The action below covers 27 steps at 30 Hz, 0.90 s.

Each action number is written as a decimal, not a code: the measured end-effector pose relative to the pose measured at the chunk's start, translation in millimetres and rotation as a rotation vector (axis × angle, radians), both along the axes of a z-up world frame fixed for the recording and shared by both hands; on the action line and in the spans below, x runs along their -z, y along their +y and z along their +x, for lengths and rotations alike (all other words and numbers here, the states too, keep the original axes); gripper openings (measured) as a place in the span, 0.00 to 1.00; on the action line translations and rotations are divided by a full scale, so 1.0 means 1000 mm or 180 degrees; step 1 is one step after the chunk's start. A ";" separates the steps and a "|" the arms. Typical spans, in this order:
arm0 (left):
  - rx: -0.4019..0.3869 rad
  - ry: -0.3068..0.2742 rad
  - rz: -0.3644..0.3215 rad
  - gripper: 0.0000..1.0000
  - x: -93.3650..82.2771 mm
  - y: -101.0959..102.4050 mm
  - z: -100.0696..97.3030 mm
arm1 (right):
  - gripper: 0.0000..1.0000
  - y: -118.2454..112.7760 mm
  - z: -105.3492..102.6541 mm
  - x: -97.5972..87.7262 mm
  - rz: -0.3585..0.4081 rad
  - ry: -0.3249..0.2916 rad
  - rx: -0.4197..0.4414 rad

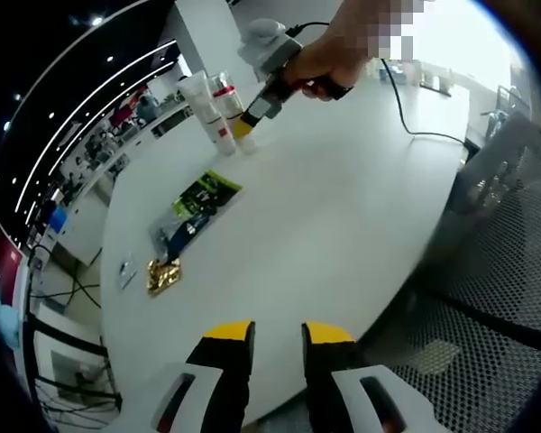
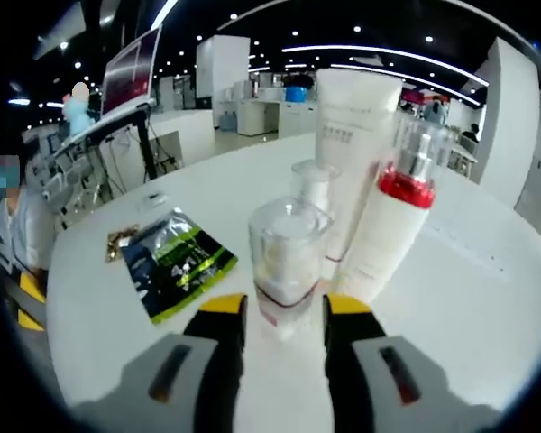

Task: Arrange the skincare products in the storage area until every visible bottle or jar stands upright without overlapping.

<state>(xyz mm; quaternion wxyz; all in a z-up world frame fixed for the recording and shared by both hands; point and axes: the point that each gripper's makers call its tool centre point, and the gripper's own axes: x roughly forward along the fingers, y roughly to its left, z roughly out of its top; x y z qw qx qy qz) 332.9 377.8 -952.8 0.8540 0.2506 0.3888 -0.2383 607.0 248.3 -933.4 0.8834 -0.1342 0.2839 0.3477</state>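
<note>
In the right gripper view, a small bottle with a clear cap stands upright between my right gripper's yellow-tipped jaws, which touch both its sides. Just behind it stand a second small clear-capped bottle, a tall white tube and a white pump bottle with a red collar, all upright and close together. In the left gripper view, my left gripper hovers open over the near table edge with nothing in it. Far across the table, a hand holds the right gripper at the white tube and red-collared bottle.
A green-and-black sachet and a gold foil packet lie flat on the white table. A black cable runs over the far side. A black mesh chair stands by the table's right. The sachet lies left of the bottles.
</note>
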 end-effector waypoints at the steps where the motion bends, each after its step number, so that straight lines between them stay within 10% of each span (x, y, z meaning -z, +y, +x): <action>1: -0.0001 -0.0001 0.0001 0.22 0.000 0.000 0.000 | 0.32 0.000 0.002 0.000 0.0019 0.0009 0.0033; 27: 0.0017 0.0002 0.0030 0.21 0.001 0.001 0.000 | 0.25 -0.014 0.028 0.002 0.0015 0.0148 0.0302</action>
